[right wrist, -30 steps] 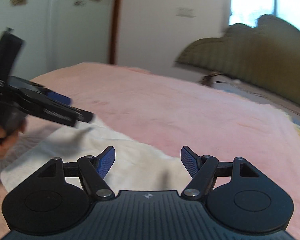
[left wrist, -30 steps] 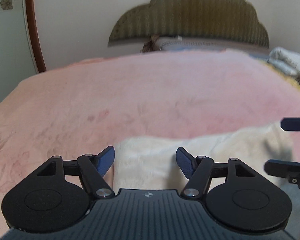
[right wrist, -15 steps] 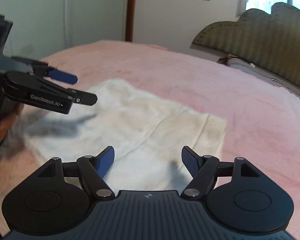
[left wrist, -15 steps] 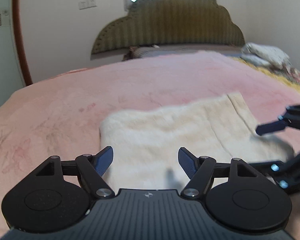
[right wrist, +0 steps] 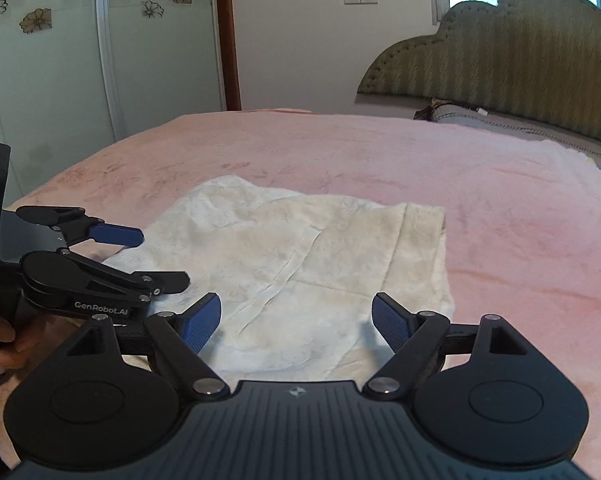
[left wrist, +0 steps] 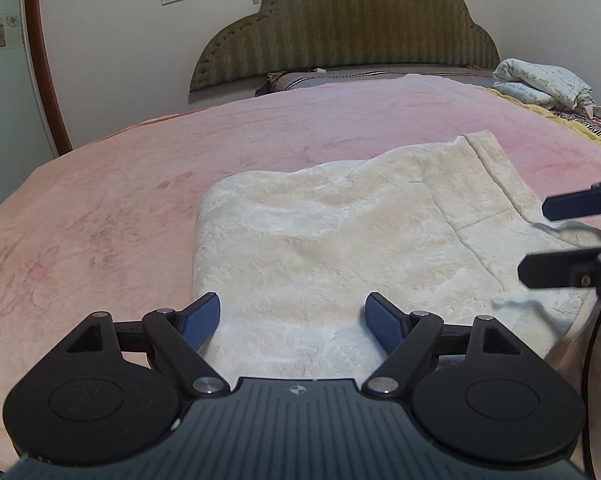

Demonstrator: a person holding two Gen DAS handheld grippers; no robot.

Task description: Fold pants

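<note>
Folded pants [left wrist: 340, 248] lie on the bed [left wrist: 120, 200]. Left hand-held gripper [left wrist: 292, 320] and right hand-held gripper [right wrist: 296, 318] have just been opening; both stand wide, gripping nothing.

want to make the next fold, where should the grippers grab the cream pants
Probably the near edge of the cream pants, one corner per gripper, coming low from the near side. They lie flat on the pink blanket, and that edge sits just ahead of both open grippers.
</note>
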